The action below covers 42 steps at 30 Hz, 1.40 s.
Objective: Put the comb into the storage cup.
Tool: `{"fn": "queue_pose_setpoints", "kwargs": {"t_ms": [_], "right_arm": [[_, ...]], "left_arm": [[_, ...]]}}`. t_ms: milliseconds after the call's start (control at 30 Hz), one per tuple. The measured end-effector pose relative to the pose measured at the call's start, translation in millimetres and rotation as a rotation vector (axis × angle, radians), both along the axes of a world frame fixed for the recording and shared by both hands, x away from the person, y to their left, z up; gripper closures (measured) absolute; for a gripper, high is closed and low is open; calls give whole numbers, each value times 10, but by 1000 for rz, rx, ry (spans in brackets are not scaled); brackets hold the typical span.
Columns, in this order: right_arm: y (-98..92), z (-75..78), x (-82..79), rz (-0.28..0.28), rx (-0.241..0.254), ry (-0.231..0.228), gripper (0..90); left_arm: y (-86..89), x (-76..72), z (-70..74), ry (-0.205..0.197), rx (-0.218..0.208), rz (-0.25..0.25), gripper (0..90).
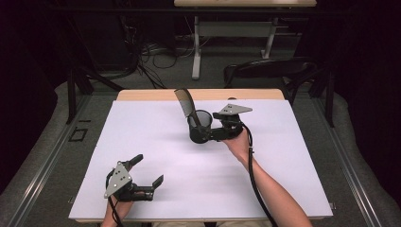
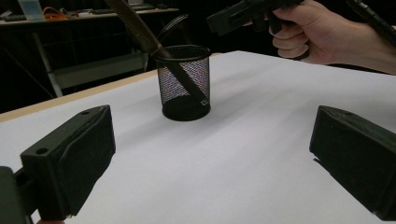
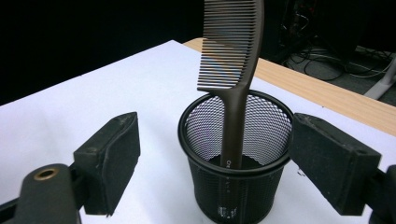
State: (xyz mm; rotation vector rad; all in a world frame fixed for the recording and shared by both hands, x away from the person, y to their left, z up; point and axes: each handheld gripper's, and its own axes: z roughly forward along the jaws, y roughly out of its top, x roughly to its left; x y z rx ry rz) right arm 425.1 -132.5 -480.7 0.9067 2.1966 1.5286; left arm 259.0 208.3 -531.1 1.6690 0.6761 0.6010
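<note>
Comb (image 3: 232,70) stands handle-down in the black mesh cup (image 3: 236,158), which sits toward the far side of the white tabletop (image 1: 156,156). In the high view the comb's long axis is near upright, toothed end leaning up and away to the left over the cup's rim.

Right tool (image 1: 202,136) is right at the cup, much nearer than the left. Jaws spread: in the right gripper view the two pads flank the cup, a gap on each side, nothing pinched. The comb's stem rises from the middle of the cup, straight ahead of this tool and above pad level. Comb looks already dropped in, so likely next is backing the tool straight off; judgement only. Key relation: cup lies between the pads, so any sideways drift would knock it, and the tall leaning comb makes it prone to tipping.

Left tool (image 1: 150,171) sits low near the person's edge, well apart from the cup. Jaws spread wide, empty. From it the cup lies ahead, far off.
</note>
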Motion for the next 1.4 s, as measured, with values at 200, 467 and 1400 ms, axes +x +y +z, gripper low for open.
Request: {"fn": "queue_pose_setpoints", "kwargs": {"t_ms": [200,467,1400], "right_arm": [[-55,42,-58,27,-21,24,140],[-148,22,-148,56,-45,60,89],[-536,-80,-603,100,-126,114,0]], "left_arm": [[-2,5,-2,2,3,0,3],[0,8,-4,3,4,2,3],[-7,15,-18,8,10,6,3]]}}
